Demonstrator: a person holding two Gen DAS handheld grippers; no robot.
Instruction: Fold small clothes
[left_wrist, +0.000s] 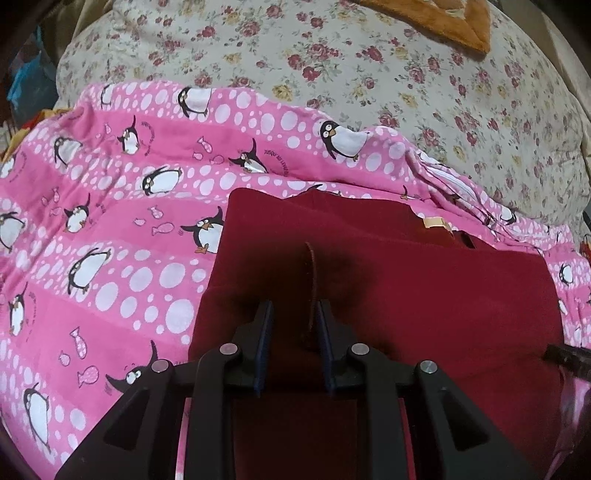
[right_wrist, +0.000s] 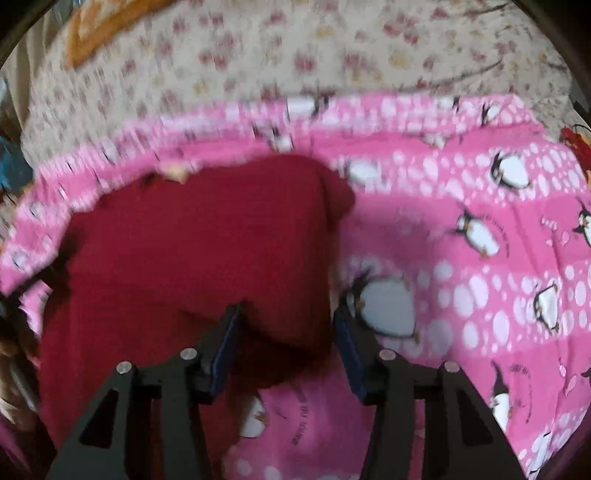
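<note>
Left claw (left_wrist: 295, 314) half-closed, a raised fold of the red garment (left_wrist: 406, 288) between its pads, perhaps to fold it | right claw (right_wrist: 288, 325) released over the garment's edge | garment lies on penguin blanket (left_wrist: 110, 221).

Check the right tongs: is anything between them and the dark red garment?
Nothing visible. The right tongs are open right at the dark red garment, whose lower right corner lies between the jaws on the pink penguin sheet. The view is blurred. The left tongs hold a raised fold of the same cloth.
</note>
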